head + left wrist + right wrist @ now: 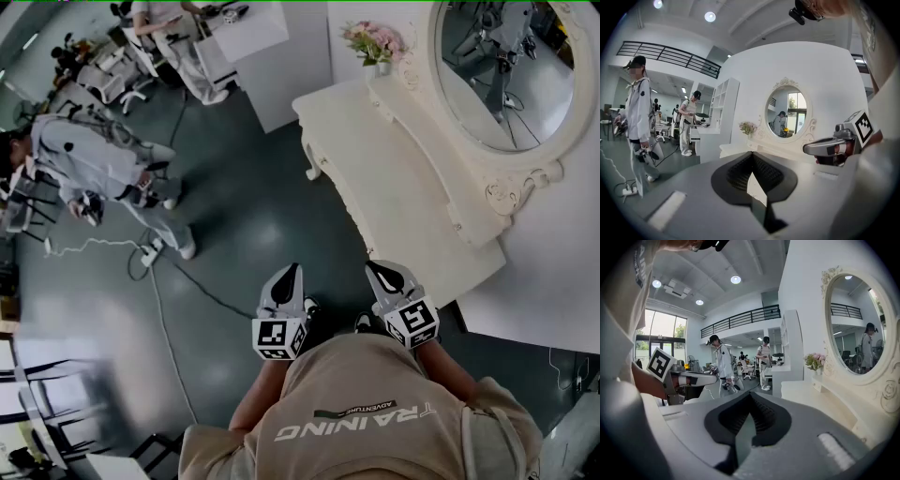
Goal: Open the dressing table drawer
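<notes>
The cream dressing table stands ahead and to the right, with an oval mirror on its back. Its top hides the drawer front in the head view, and I can make out no drawer in either gripper view. Both grippers hang side by side in front of the person's chest, short of the table's near end. My left gripper is shut with nothing in it, its tips meeting. My right gripper also looks shut and empty, with the table to its right.
A vase of pink flowers sits on the table's far end. A white cabinet stands beyond it. A person stands at the left. A cable with a power strip lies on the dark floor. Chairs stand at lower left.
</notes>
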A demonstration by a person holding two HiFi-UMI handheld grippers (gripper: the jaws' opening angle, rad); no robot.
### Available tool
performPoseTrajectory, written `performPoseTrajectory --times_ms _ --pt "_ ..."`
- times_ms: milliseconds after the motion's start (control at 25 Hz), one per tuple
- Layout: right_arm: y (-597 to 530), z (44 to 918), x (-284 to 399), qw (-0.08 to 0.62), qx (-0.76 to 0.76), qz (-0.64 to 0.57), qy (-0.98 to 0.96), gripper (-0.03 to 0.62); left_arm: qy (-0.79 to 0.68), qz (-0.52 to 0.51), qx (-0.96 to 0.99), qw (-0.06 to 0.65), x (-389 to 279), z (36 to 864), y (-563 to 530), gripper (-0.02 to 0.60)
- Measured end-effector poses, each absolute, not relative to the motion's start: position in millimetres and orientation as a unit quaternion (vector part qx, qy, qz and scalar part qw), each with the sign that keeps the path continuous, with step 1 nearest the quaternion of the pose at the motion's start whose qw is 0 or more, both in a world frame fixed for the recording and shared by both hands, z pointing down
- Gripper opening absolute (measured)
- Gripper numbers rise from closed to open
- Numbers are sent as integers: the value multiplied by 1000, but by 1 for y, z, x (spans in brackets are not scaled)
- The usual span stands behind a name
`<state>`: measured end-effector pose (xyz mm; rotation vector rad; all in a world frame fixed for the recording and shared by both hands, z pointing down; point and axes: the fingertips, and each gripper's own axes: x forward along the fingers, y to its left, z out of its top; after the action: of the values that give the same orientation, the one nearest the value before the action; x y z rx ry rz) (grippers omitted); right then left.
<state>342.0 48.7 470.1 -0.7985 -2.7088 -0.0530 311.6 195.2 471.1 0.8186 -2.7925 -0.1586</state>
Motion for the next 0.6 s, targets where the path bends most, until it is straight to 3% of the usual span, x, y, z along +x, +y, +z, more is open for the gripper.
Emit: performPoseTrajectory --times_ms 600 --pt "115 461 259 140 -264 -8 -954 2 -943 -50 309 115 232 469 252 18"
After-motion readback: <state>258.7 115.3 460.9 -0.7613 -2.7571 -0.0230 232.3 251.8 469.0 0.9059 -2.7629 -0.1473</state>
